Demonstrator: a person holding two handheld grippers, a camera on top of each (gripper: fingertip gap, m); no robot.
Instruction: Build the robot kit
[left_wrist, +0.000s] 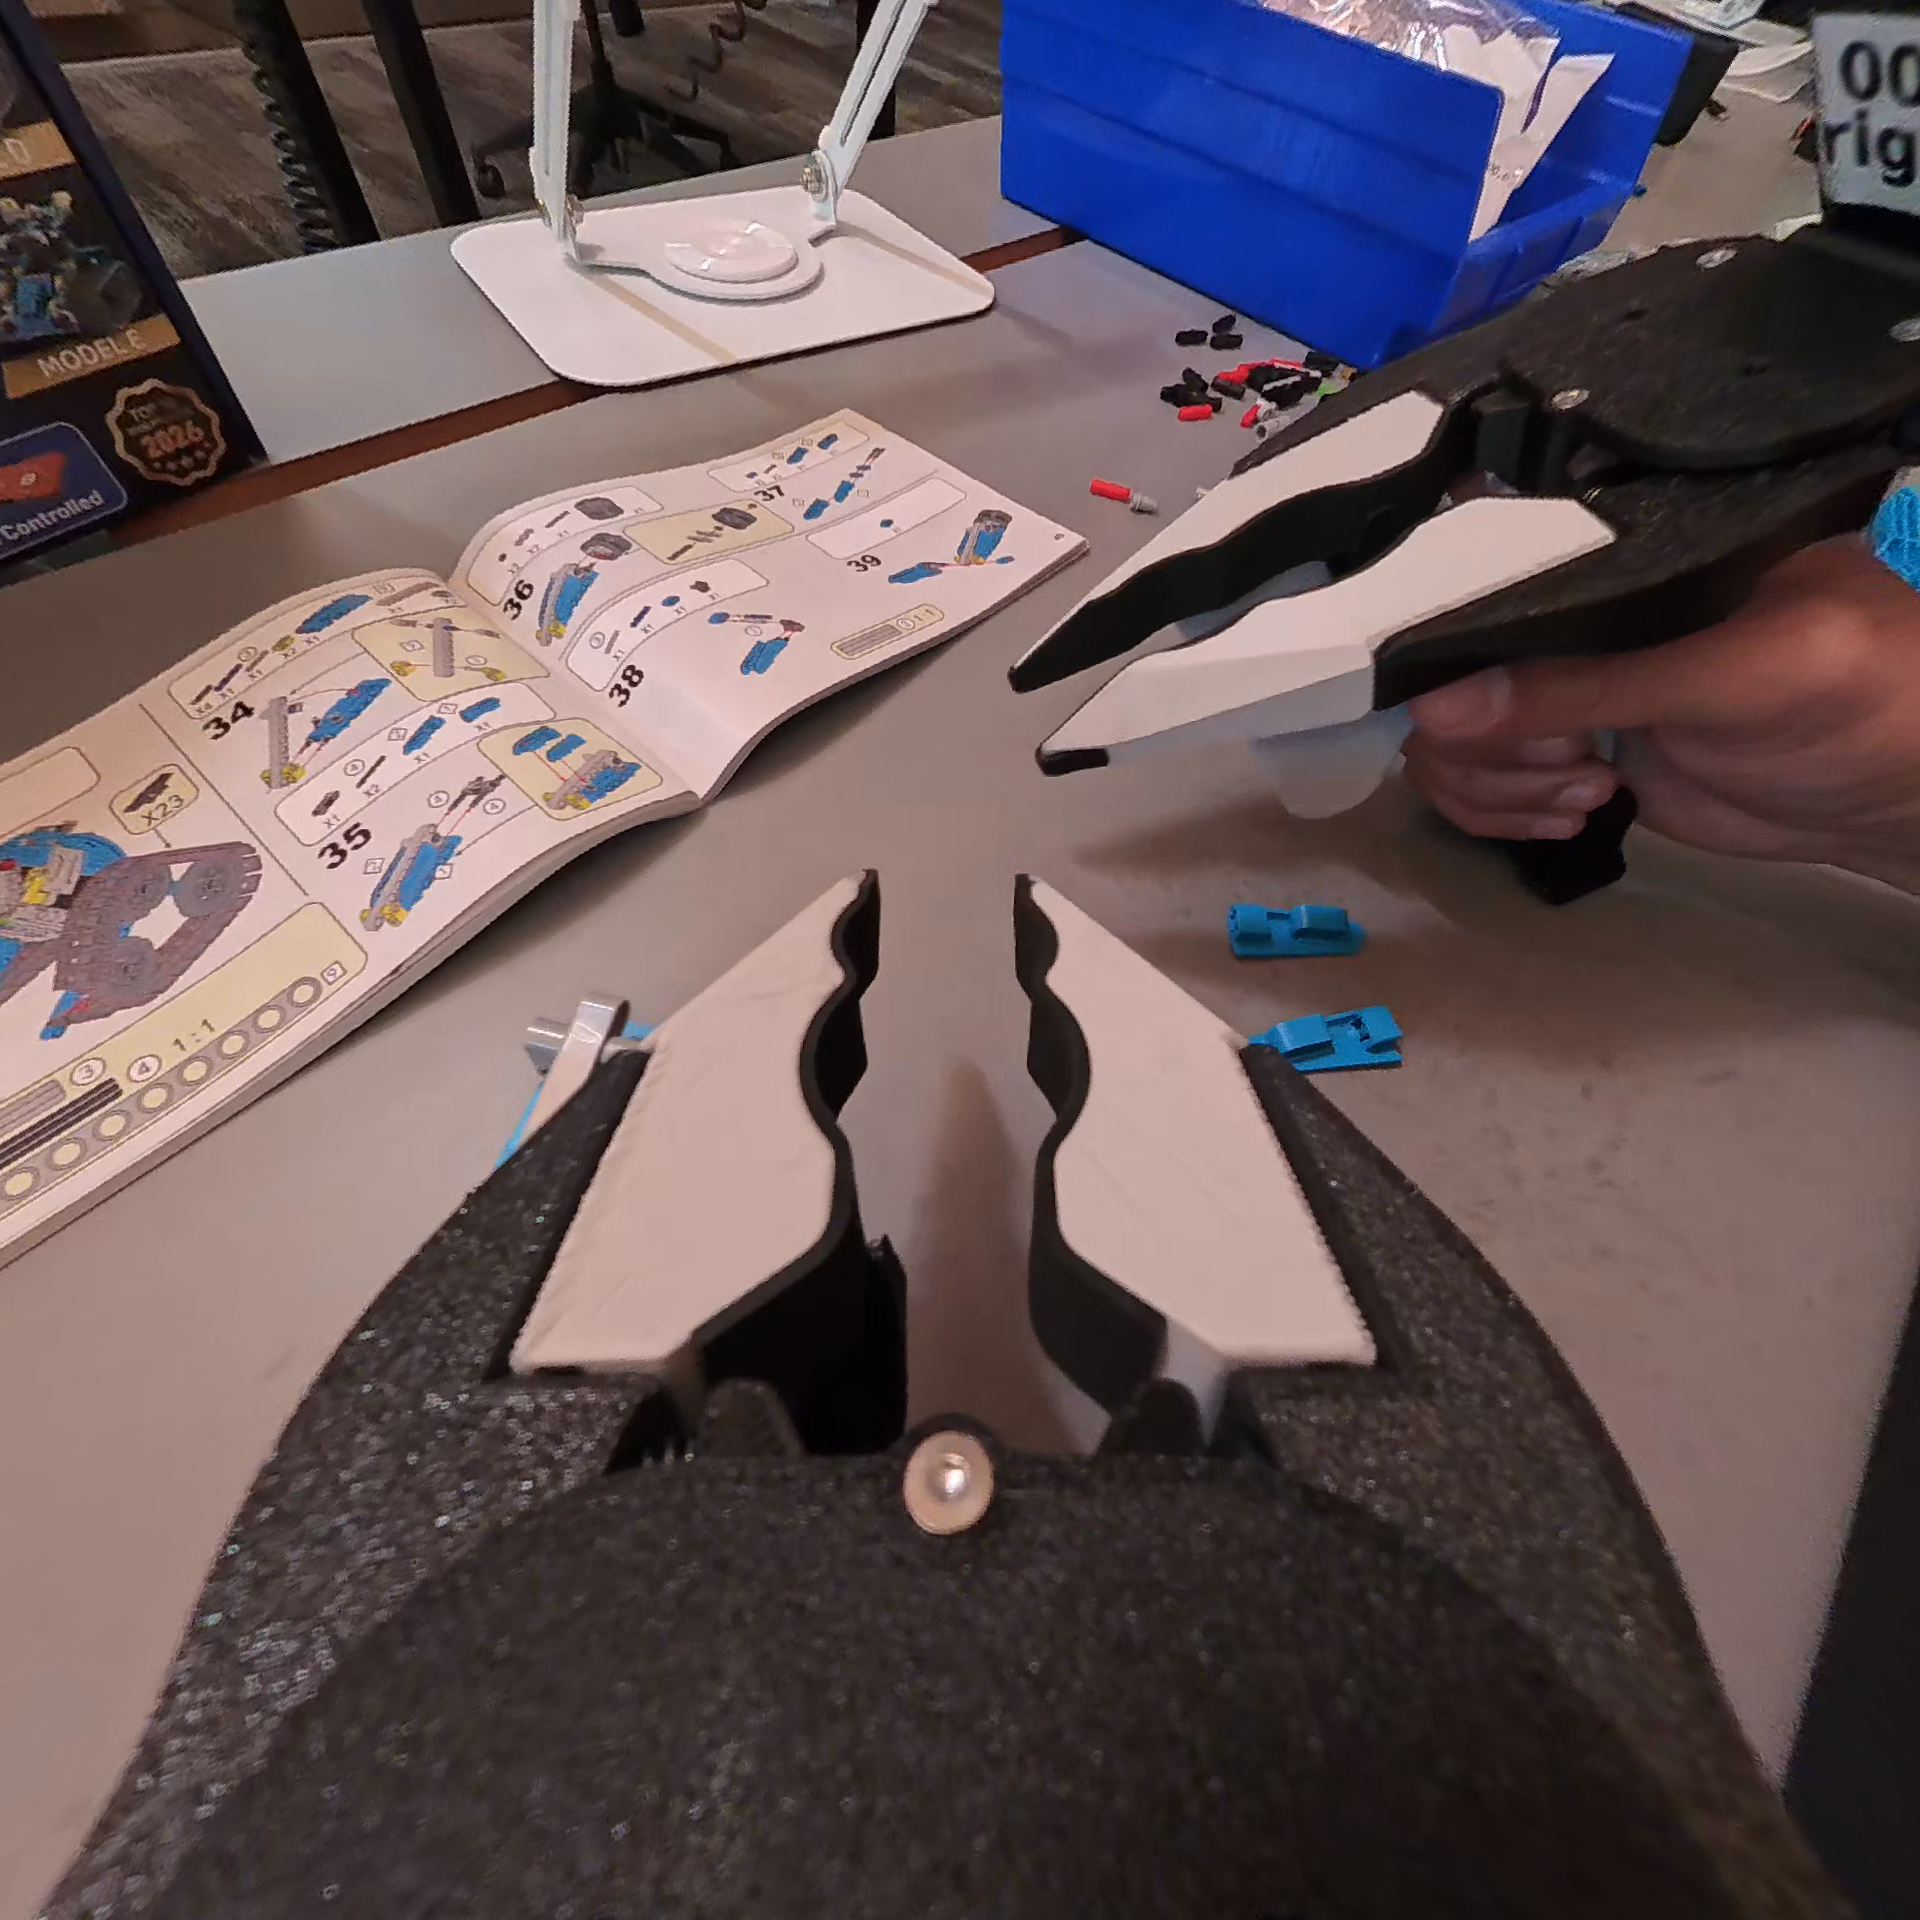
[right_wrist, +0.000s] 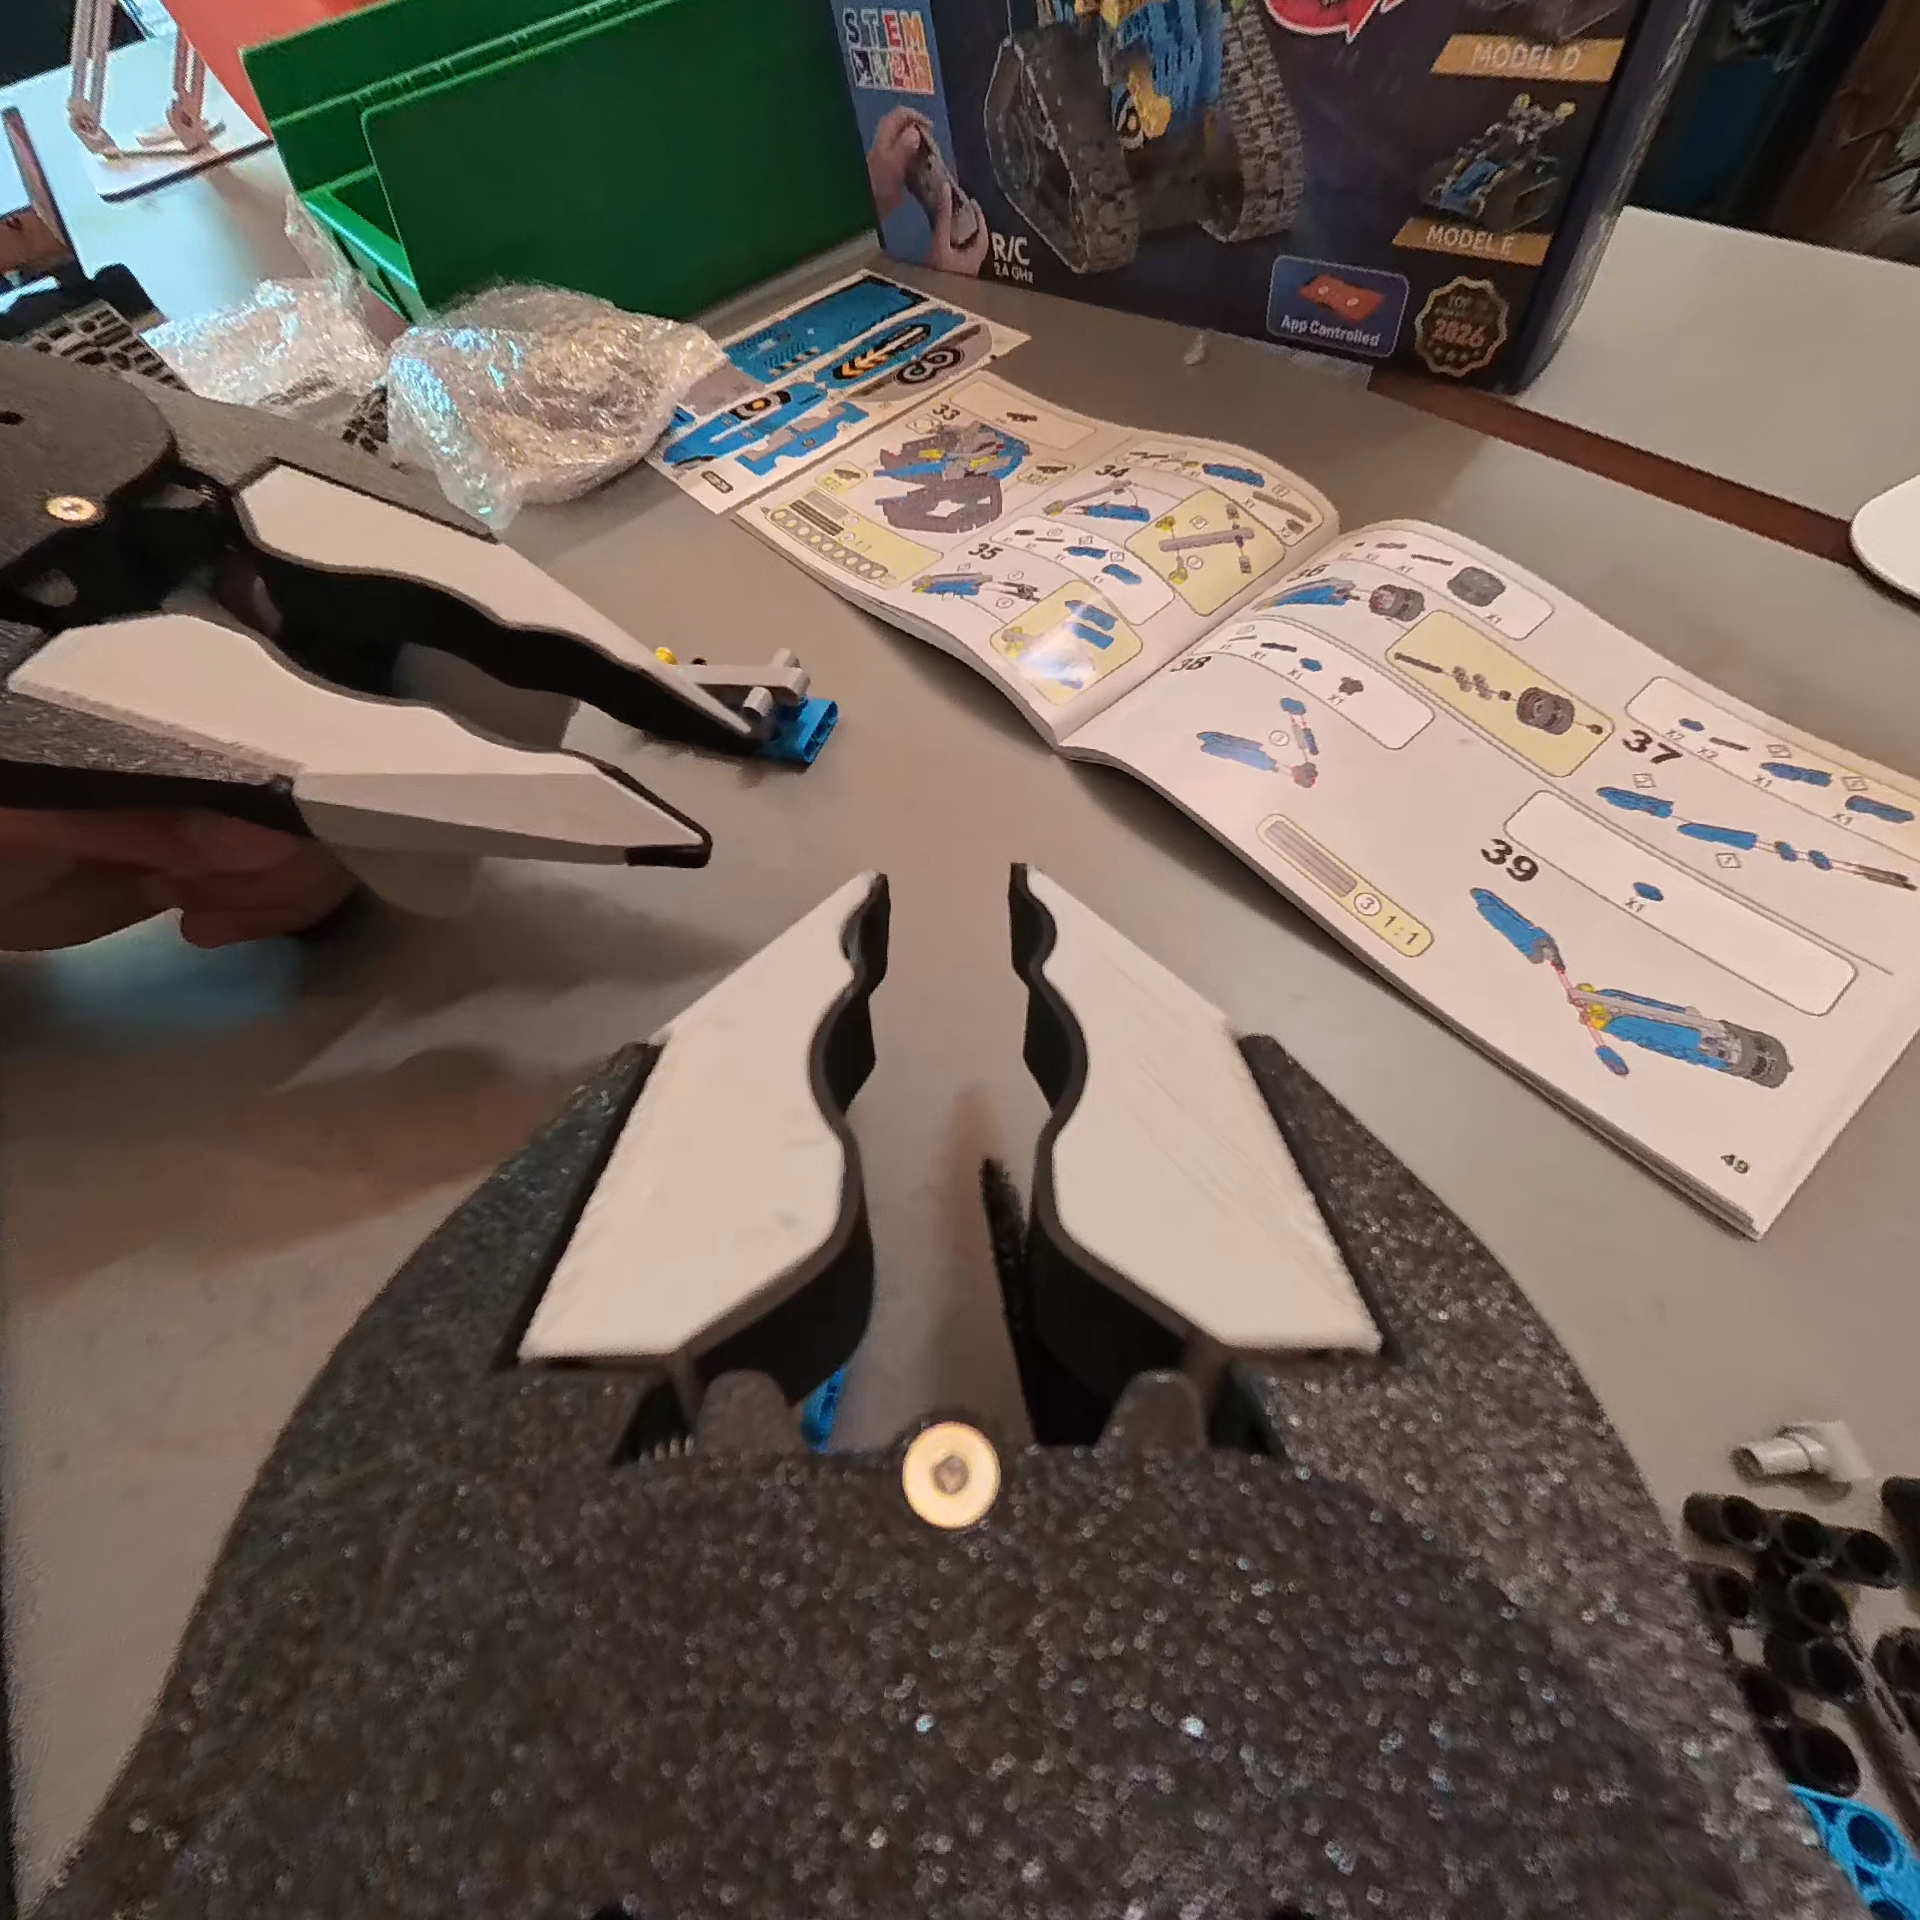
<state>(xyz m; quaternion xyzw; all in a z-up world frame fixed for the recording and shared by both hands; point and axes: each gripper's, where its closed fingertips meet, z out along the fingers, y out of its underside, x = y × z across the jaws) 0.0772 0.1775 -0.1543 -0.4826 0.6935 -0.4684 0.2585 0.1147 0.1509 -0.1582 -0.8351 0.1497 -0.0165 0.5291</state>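
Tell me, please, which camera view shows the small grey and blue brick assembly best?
The right wrist view: the grey and blue assembly lies in full sight on the table, by the left gripper. In the left wrist view only its grey end shows beside that gripper's finger.

place: hobby workbench | cues: instruction booklet (left_wrist: 540, 717), blue parts bin (left_wrist: 1299, 166), kit box (right_wrist: 1299, 177)

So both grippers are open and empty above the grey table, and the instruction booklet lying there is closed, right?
Not quite: the instruction booklet lies open, its pages spread flat, as the right wrist view shows. The rest holds: the left gripper and right gripper are both open and empty above the grey table.
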